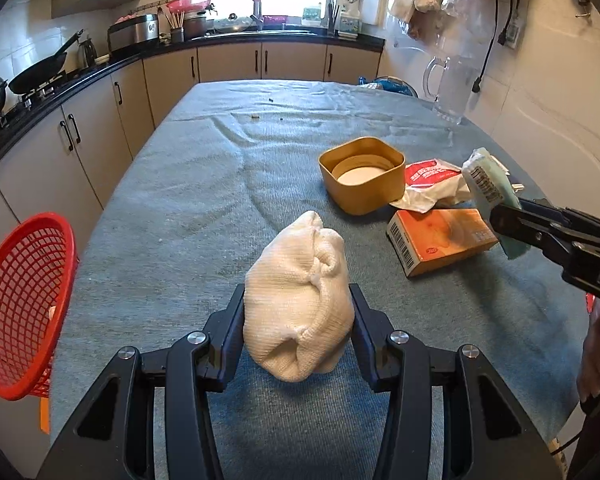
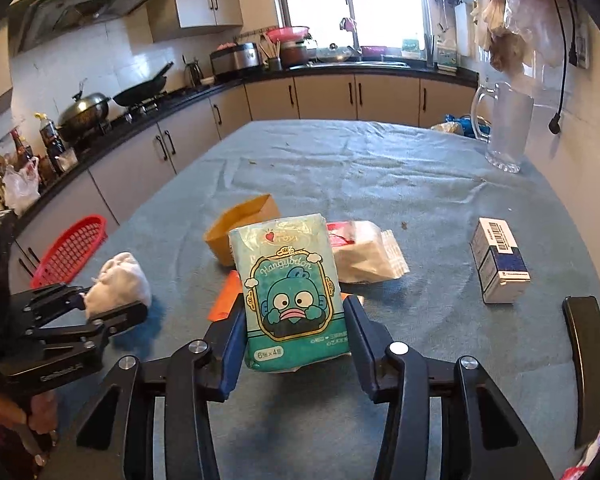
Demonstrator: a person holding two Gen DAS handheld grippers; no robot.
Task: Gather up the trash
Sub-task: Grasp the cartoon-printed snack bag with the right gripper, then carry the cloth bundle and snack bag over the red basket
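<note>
A bundled white knitted cloth is clamped between the half-open jaws of the left gripper, above the blue-grey table cover. One teal tissue pack, printed "Hangyodon" and "6×4", is pinched upright in the right gripper. One orange barcoded box, one tan square container and one red plastic basket are seen.

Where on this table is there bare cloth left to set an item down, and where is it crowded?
Free: the far half of the table cloth, from the yellow box back to the glass jug, and the left strip toward the red basket. Crowded: right of the yellow box, with the red-white packet and orange box.
</note>
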